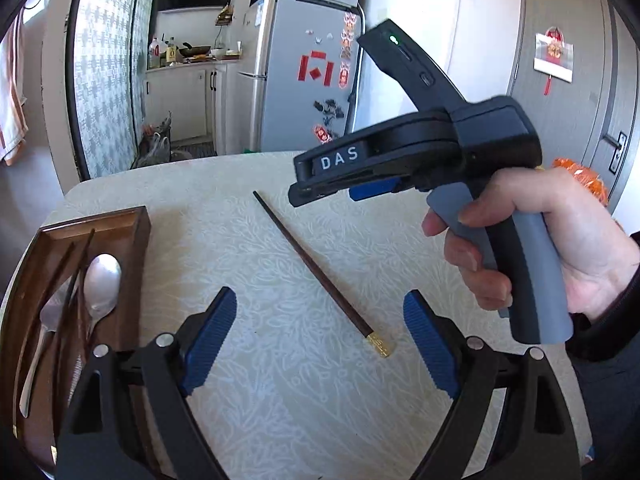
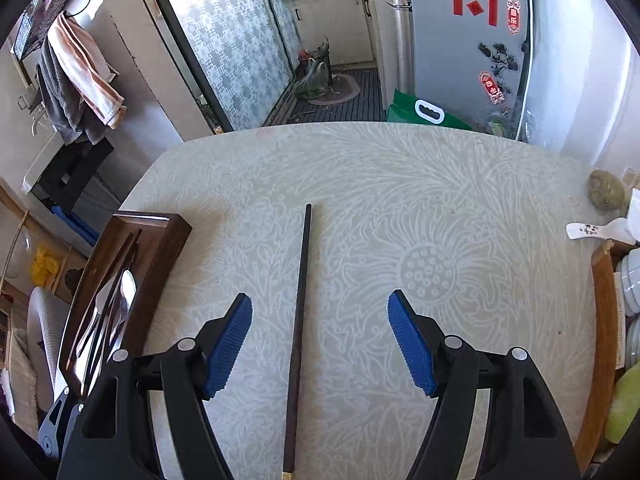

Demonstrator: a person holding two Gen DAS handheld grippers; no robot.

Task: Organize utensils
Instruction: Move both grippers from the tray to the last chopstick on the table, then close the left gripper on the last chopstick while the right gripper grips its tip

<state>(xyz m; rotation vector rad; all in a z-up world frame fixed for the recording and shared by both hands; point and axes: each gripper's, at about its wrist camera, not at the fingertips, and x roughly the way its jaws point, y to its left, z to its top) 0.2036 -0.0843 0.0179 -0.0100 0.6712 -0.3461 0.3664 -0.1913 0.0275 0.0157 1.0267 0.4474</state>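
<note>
A dark wooden chopstick [image 1: 316,268] with a gold end cap lies alone on the pale patterned table [image 1: 280,380]. It also shows in the right wrist view [image 2: 300,320], running between my open right fingers. My left gripper [image 1: 320,344] is open and empty above the table, with the chopstick's gold end between its blue pads. My right gripper [image 2: 320,340] is open and empty; in the left wrist view it is seen from the side [image 1: 320,192], held in a hand above the chopstick's far tip. A wooden tray [image 1: 132,224] at the left holds a metal spoon [image 1: 102,284] and several chopsticks.
The tray also shows at the left in the right wrist view [image 2: 160,240]. At the table's right edge are a white rice paddle [image 2: 596,232], a round stone-like lump [image 2: 606,190] and stacked dishes [image 2: 630,284]. A fridge [image 1: 304,80] stands behind the table.
</note>
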